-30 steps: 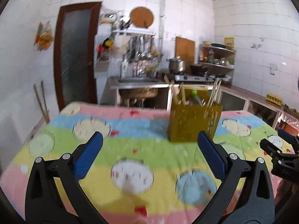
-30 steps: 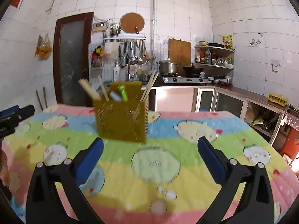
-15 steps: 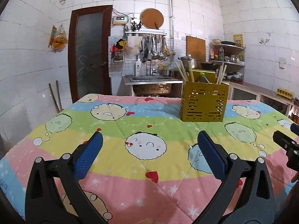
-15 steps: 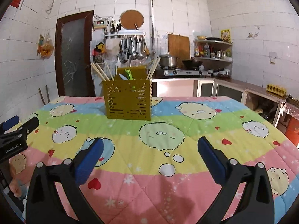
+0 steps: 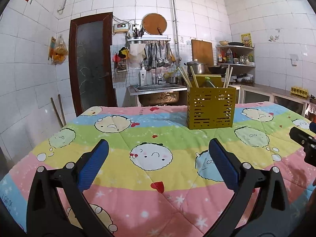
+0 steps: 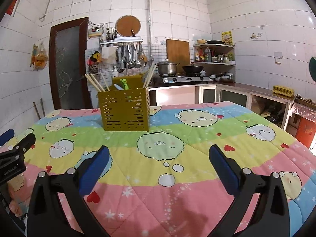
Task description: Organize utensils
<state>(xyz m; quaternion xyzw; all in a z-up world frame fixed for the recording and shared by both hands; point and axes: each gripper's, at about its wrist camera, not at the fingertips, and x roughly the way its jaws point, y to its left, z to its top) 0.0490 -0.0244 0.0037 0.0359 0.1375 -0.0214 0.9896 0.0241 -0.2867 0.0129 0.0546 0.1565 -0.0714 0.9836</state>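
Observation:
A yellow perforated utensil holder (image 5: 211,108) stands upright on the far part of a table covered with a striped cartoon quilt (image 5: 150,138). It also shows in the right wrist view (image 6: 124,110). Several wooden chopsticks (image 6: 94,82) and a green-handled utensil (image 6: 124,83) stick out of it. My left gripper (image 5: 157,164) is open and empty over the quilt's near edge. My right gripper (image 6: 158,166) is open and empty, also well short of the holder.
The right gripper's tip (image 5: 302,138) shows at the right edge of the left wrist view; the left gripper's tip (image 6: 17,148) shows at the left of the right wrist view. Behind the table are a sink (image 5: 160,92), a stove (image 6: 185,78) and cabinets (image 6: 233,96).
Both grippers pulled back from the holder toward the near edge of the table. The holder now looks smaller and farther. Both stayed open.

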